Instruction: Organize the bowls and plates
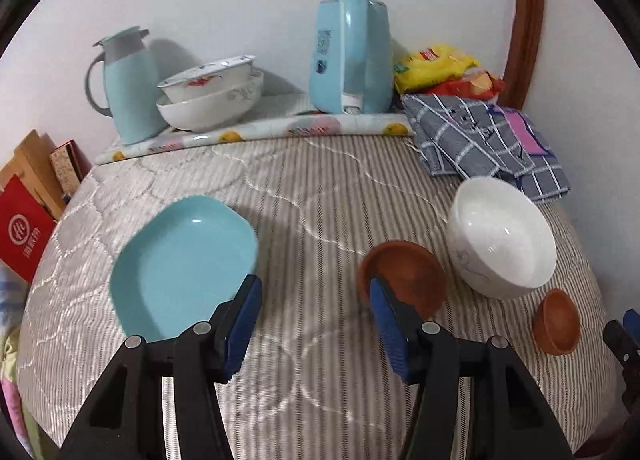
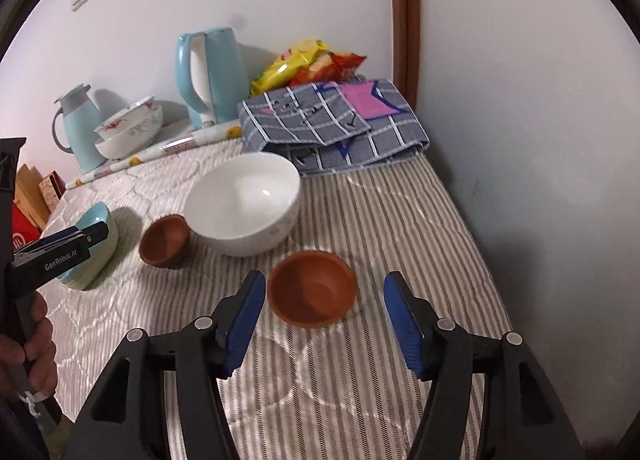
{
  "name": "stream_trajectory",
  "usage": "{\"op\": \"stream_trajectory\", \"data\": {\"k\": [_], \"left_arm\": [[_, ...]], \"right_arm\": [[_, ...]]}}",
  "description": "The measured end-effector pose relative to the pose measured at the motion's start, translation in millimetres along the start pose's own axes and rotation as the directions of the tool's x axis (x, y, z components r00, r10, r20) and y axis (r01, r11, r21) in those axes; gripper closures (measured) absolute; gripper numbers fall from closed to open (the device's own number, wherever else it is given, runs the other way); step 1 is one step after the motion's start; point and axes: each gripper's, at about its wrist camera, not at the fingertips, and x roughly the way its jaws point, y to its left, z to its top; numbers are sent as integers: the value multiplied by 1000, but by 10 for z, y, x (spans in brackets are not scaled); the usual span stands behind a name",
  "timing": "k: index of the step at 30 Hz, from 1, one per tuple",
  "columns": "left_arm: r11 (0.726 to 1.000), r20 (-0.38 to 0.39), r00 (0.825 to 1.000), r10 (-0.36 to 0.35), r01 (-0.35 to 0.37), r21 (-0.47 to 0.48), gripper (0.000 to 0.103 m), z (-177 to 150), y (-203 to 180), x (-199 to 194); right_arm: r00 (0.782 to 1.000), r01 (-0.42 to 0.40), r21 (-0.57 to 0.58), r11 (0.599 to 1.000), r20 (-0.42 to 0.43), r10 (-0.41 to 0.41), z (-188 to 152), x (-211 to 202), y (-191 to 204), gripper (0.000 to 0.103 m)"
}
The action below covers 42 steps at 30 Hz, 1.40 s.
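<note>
Bowls and dishes lie loose on the striped bed cover (image 2: 400,204): the big white bowl (image 2: 243,207) stands mid-bed, the blue square plate (image 1: 182,266) lies to its left, one brown bowl (image 2: 165,236) touches the white bowl's left side, and a second brown bowl (image 2: 313,287) sits nearest. Right gripper (image 2: 325,324) hangs just short of that nearest bowl, jaws apart and empty; I would lower it straight so one pad goes inside the rim and one outside, then close gently. Left gripper (image 1: 314,324) is likewise apart, holding nothing, between plate and brown bowl
</note>
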Motion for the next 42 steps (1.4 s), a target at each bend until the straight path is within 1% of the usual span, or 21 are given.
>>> {"op": "stream_trajectory", "data": {"k": [4,11,15,20,22,26,31,32,34,37,38,39,40,41,42], "left_arm": [[1000,-21,1000,-10,11,26,49,-16,-110,110],[999,-79,996,-28,30,15,49,2,-137,353],[999,-87,995,-38,38,-7,49,36,-120,456],[998,-114,992,-63,63,-10,49,55,-157,601],[998,-130,989,-67,67,-7,49,50,-169,665],[994,-152,983,-106,100,-44,49,34,-135,756],[990,-149,981,-129,118,-76,50,32,-97,789],[990,-146,981,-128,118,-75,51,32,-100,787],[989,-138,981,-136,127,-70,56,38,-111,793],[986,-139,977,-162,153,-71,68,49,-123,790],[984,-139,975,-175,167,-67,74,50,-137,785],[982,-139,973,-183,176,-62,79,52,-155,781],[982,-138,972,-188,182,-57,81,53,-172,775],[981,-138,972,-191,185,-52,83,56,-188,767],[982,-137,973,-186,181,-47,83,58,-199,762]], "right_arm": [[999,-1,13,1000,-33,1,-35,122,-62,42],[996,11,35,999,-84,-8,-69,409,-172,42],[994,-8,61,998,-113,15,-76,544,-239,42],[989,-32,106,994,-137,46,-70,682,-298,42],[988,-37,109,993,-148,53,-74,729,-291,45],[981,-50,104,993,-181,69,-82,848,-254,51],[982,-38,92,995,-180,54,-95,923,-225,54],[982,-35,88,995,-181,50,-93,938,-216,54],[983,-34,83,996,-180,48,-72,956,-211,54],[982,-32,99,995,-184,50,-45,978,-233,54],[982,-29,101,994,-182,48,-39,979,-234,55],[983,-23,98,995,-180,40,-36,986,-226,58],[984,-27,90,996,-174,43,-34,985,-208,67],[983,-55,84,995,-173,69,-33,983,-182,74],[982,-65,79,995,-173,78,-31,976,-160,80]]}}
